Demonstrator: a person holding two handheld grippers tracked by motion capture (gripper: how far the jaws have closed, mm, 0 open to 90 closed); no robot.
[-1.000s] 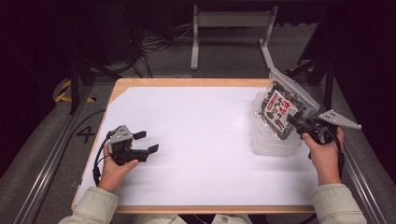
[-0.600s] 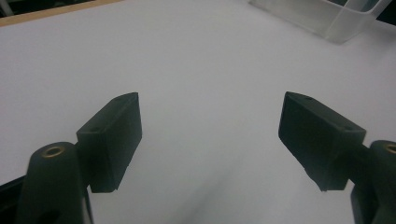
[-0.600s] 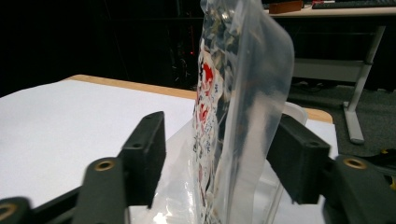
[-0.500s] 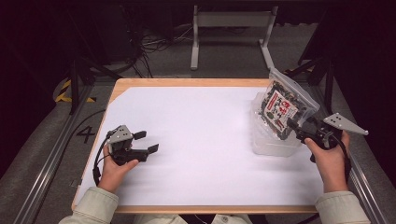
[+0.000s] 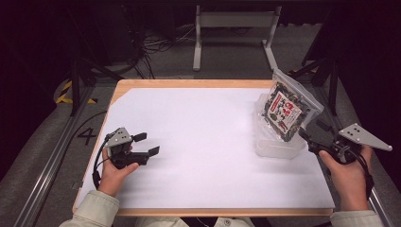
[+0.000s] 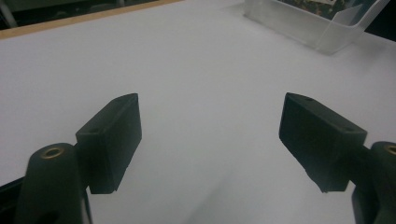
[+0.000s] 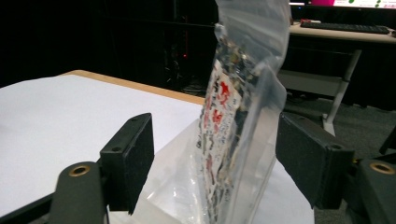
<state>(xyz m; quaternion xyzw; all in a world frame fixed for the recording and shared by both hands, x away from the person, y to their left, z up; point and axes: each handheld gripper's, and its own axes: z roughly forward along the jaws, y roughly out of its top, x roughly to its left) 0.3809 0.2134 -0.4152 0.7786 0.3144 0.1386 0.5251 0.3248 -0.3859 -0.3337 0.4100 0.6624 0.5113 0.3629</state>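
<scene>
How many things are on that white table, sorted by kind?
Clear bins: 1
Snack bags: 1, standing in the bin
Hand-held grippers: 2, left and right, both open
Total: 4

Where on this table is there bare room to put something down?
The wide white middle of the table is free, from the left gripper across to the clear bin. The far left corner is bare too. It is crowded at the right edge, where the snack bag stands in the bin beside the right gripper.
</scene>
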